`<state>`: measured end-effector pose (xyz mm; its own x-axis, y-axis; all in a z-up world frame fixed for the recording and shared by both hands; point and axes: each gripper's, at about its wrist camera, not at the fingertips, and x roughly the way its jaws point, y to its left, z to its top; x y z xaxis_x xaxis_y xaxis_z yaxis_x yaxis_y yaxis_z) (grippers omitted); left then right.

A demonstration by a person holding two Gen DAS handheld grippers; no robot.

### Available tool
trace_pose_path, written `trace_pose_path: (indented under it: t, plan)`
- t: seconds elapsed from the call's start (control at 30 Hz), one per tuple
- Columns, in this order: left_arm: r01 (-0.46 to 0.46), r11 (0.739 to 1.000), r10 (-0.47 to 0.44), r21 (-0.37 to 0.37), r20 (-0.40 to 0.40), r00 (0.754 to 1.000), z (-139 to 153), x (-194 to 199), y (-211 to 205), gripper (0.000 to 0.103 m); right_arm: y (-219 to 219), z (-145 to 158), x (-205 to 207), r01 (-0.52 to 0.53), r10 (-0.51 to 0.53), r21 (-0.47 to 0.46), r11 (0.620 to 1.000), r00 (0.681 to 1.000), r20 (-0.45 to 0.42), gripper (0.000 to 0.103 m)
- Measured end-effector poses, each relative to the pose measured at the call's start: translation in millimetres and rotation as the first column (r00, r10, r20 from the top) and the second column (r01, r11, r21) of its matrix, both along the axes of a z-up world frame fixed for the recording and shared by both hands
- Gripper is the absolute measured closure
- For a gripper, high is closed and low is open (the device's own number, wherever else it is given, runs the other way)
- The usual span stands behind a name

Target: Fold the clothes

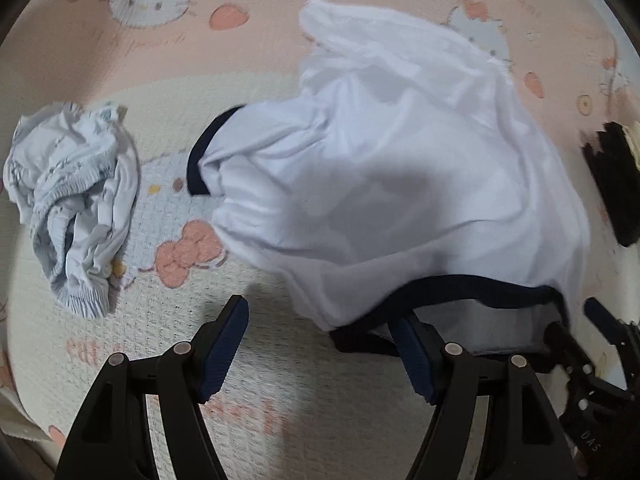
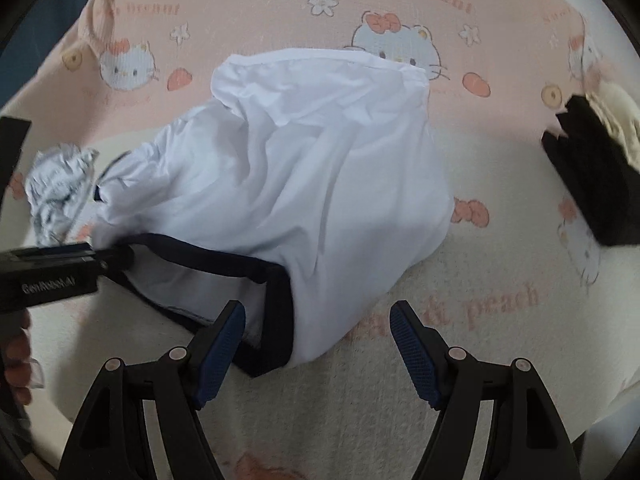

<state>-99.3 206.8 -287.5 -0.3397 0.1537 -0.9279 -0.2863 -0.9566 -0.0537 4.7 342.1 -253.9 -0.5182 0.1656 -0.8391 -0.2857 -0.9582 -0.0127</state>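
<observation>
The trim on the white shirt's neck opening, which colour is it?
Dark navy, almost black. The trim on the white shirt shows best in the right wrist view.

White shirt (image 2: pixel 304 168) on blanket (image 2: pixel 500 320), jaws apart

Open bedspread (image 1: pixel 160 168) between white shirt (image 1: pixel 400 168) and crumpled garment (image 1: pixel 76 200).

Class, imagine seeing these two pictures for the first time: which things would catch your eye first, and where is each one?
The rumpled white shirt with dark navy trim fills the middle of the pink cartoon-cat bedsheet. A crumpled pale garment lies to its left, a black folded item at the right edge. Both grippers' jaws stand open near the shirt's navy neckline.
</observation>
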Motion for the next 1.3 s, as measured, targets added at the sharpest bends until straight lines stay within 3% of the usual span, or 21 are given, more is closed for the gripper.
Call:
trace_pose_path:
  t: [0.07, 0.13, 0.23, 0.33, 0.4, 0.5, 0.67, 0.8, 0.97, 1.13, 1.3]
  plan:
    - [-0.016, 1.0, 0.016, -0.009, -0.009, 1.0, -2, -1, -4, 0.034, 1, -3, -1, 0.019, -0.019, 0.016, 1.0, 1.0, 0.003, 0.041]
    - [-0.005, 1.0, 0.004, -0.027, -0.023, 1.0, -2, 0, -4, 0.035, 3, -8, -2, 0.051, -0.051, 0.035, 0.998, 0.999, 0.006, 0.063]
    - [0.024, 0.996, -0.027, -0.082, -0.034, 0.999, -2, 1, 1, 0.036, 0, -17, -4, 0.059, -0.062, 0.098, 0.993, 0.998, 0.021, 0.077]
    - [0.031, 0.996, -0.034, -0.083, -0.037, 0.999, 3, 4, 3, 0.055, -5, -16, -3, 0.054, -0.056, 0.138, 0.989, 0.998, 0.014, 0.083]
    - [0.039, 0.996, -0.043, -0.082, -0.04, 0.998, 6, 7, 4, 0.07, -6, -12, -2, 0.063, -0.063, 0.15, 0.987, 0.998, -0.006, 0.085]
    - [0.077, 0.989, -0.088, -0.127, -0.081, 0.993, 13, 19, 12, 0.077, -9, -9, -1, 0.066, -0.064, 0.161, 0.985, 0.998, -0.015, 0.086]
    - [0.081, 0.989, -0.092, -0.124, -0.081, 0.993, 24, 36, 8, 0.078, -7, -8, 4, 0.082, -0.082, 0.154, 0.985, 0.997, -0.007, 0.086]
    - [0.028, 0.997, -0.028, -0.068, 0.004, 1.0, 21, 41, -9, 0.078, -9, -6, 11, 0.089, -0.09, 0.153, 0.984, 0.996, -0.003, 0.086]
    - [0.028, 0.998, -0.024, -0.064, 0.064, 0.998, 12, 55, -3, 0.078, -13, -9, 19, 0.109, -0.116, 0.177, 0.978, 0.993, 0.028, 0.086]
    - [0.053, 0.997, -0.048, -0.064, 0.079, 0.996, 10, 70, 3, 0.077, 3, -17, 26, 0.177, -0.186, 0.117, 0.977, 0.98, 0.071, 0.086]
    - [0.082, 0.992, -0.077, -0.093, 0.056, 0.995, 12, 79, 10, 0.077, 2, -15, 30, 0.173, -0.181, 0.099, 0.98, 0.981, 0.075, 0.086]
